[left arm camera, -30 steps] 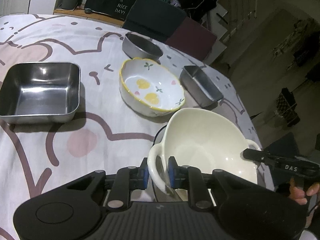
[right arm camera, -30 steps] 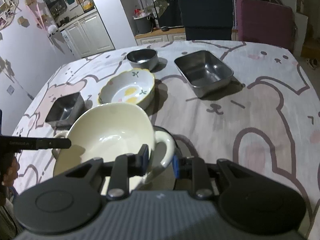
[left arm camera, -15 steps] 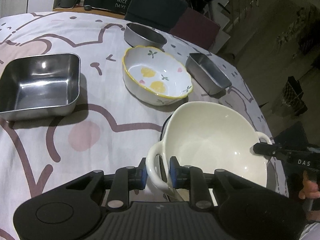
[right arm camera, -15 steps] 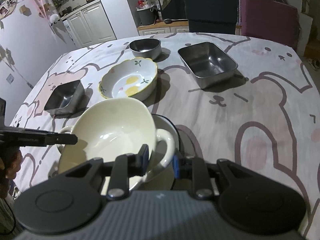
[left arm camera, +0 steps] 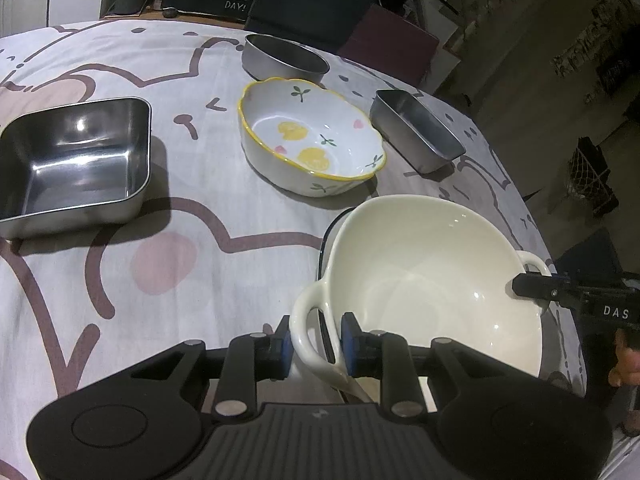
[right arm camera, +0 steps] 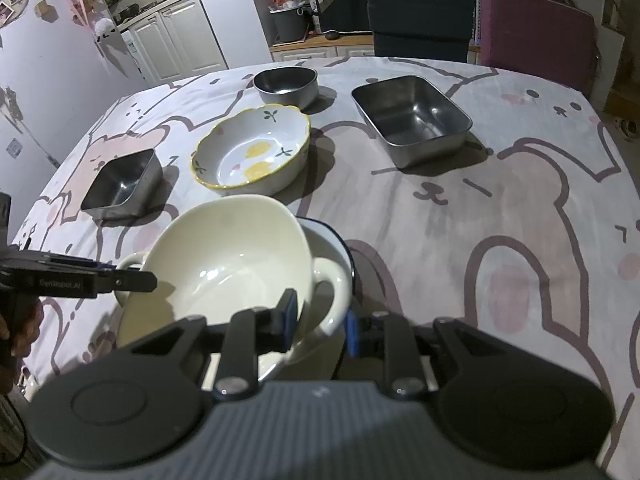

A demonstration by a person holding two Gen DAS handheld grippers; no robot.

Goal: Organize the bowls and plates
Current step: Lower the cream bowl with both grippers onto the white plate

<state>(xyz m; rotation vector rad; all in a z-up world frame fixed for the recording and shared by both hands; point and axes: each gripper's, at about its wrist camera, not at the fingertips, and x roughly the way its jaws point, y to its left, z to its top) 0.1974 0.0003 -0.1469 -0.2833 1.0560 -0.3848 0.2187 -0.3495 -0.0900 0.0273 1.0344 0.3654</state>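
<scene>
1. Cream two-handled bowl (left arm camera: 432, 280) near the table's near edge, sitting tilted on a blue-rimmed white plate (right arm camera: 340, 248) that peeks out beneath its far side.
2. Left gripper (left arm camera: 314, 344) straddling one loop handle of the bowl, blue pads (left arm camera: 286, 346) on either side; jaws have just been opening a little, handle between them, and a slim gap shows at the pads, so released rather than pinching.
3. Right gripper (right arm camera: 320, 320) at the opposite handle, one finger inside the bowl's rim and the other outside, clenched on the handle and rim.
4. Each gripper's fingertip visible in the other's view, reaching in from the side; part of a hand (left arm camera: 624, 360) seen at the frame edge.
5. Floral bowl with yellow rim (left arm camera: 310, 136) toward the middle of the table (right arm camera: 480, 216), just beyond the cream bowl, apart from it.
6. Round steel bowl (left arm camera: 284, 58) near the far edge, just behind the floral bowl.
7. Square steel dish (left arm camera: 74, 160) toward the left edge, well apart from the bowls.
8. Rectangular steel tray (right arm camera: 410, 120) toward the right edge, beside the floral bowl.
9. Two chairs (right arm camera: 416, 12) beyond the far edge.
</scene>
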